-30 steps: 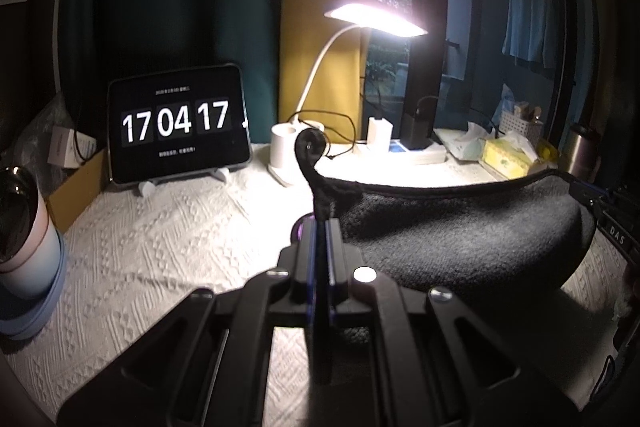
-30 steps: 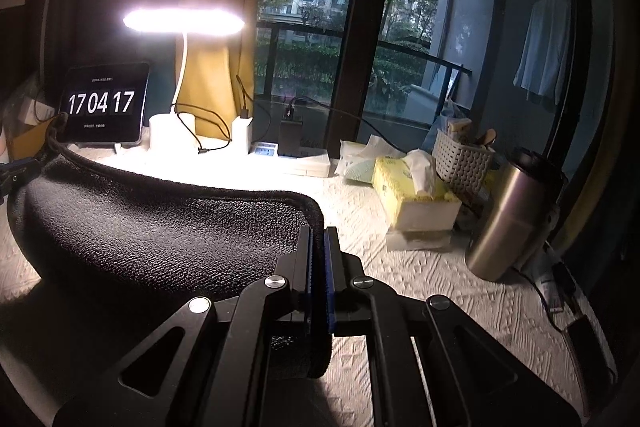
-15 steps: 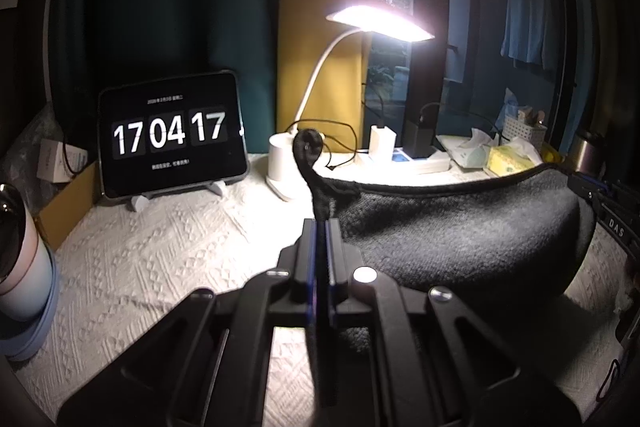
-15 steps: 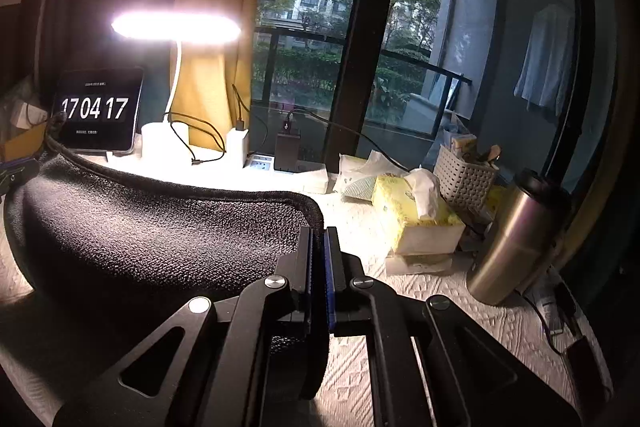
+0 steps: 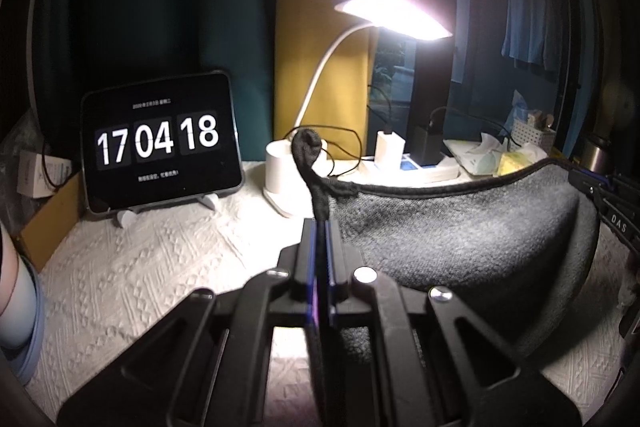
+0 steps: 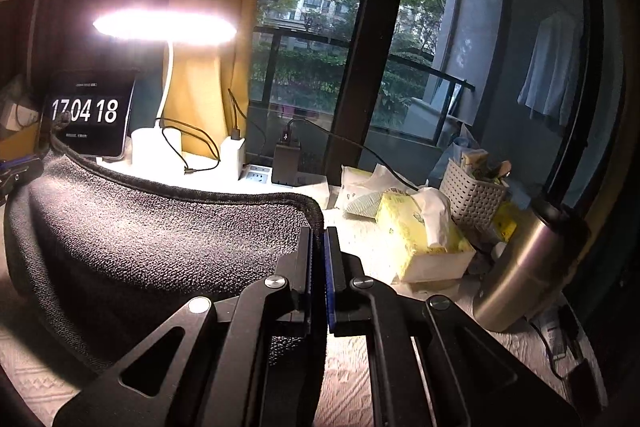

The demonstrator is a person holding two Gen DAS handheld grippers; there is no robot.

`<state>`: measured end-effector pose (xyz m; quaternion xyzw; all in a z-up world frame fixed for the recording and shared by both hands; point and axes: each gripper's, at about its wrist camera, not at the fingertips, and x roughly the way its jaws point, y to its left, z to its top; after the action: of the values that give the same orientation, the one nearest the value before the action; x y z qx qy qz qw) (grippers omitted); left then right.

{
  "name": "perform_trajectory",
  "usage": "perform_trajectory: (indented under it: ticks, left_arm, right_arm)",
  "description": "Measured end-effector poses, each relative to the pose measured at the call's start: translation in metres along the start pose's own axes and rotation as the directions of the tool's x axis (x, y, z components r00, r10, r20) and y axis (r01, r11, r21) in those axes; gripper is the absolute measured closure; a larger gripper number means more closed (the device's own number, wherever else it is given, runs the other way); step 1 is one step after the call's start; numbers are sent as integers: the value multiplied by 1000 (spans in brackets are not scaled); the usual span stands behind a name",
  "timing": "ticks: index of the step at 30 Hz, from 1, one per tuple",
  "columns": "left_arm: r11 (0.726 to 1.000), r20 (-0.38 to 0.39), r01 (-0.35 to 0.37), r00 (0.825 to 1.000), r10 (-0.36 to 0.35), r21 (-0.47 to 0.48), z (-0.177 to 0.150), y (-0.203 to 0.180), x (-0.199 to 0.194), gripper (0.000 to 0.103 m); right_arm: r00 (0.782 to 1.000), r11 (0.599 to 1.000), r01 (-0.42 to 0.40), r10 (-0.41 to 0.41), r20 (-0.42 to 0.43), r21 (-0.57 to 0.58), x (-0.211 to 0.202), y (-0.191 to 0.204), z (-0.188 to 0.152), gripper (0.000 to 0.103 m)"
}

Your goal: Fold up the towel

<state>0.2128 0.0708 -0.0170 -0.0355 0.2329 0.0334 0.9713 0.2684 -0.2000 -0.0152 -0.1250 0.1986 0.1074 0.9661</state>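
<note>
A dark grey towel [image 5: 460, 227] hangs stretched between my two grippers above the white textured tablecloth [image 5: 140, 267]. My left gripper [image 5: 320, 227] is shut on the towel's left corner, whose hanging loop sticks up past the fingertips. My right gripper [image 6: 318, 233] is shut on the towel's right corner; the towel [image 6: 160, 239] sags to the left in that view. The right gripper shows at the right edge of the left wrist view [image 5: 616, 211]. The towel's lower part is hidden behind the gripper bodies.
At the back stand a tablet clock [image 5: 160, 143], a lit white desk lamp [image 5: 396, 15], chargers and a power strip [image 6: 260, 175]. To the right are a yellow tissue pack [image 6: 420, 235], a white basket [image 6: 472, 195] and a steel flask [image 6: 524, 267]. A cup [image 5: 16, 291] stands at far left.
Both grippers have risen and moved forward with the towel still held. The lamp and clock sit lower and nearer in view. The clock went from 17:04:17 to 17:04:18.
</note>
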Motion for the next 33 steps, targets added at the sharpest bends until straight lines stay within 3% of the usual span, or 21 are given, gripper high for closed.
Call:
perform_trajectory:
  ticks: [22,33]
  left_arm:
    - [1000,-100,2,995,-2,-3,-2,1,55,99]
    - [1000,-191,-3,982,2,-3,-11,3,82,99]
  right_arm:
    - [997,1000,-18,18,-81,1,58,4,-2,97]
    - [987,999,-34,34,-158,-1,91,10,-15,97]
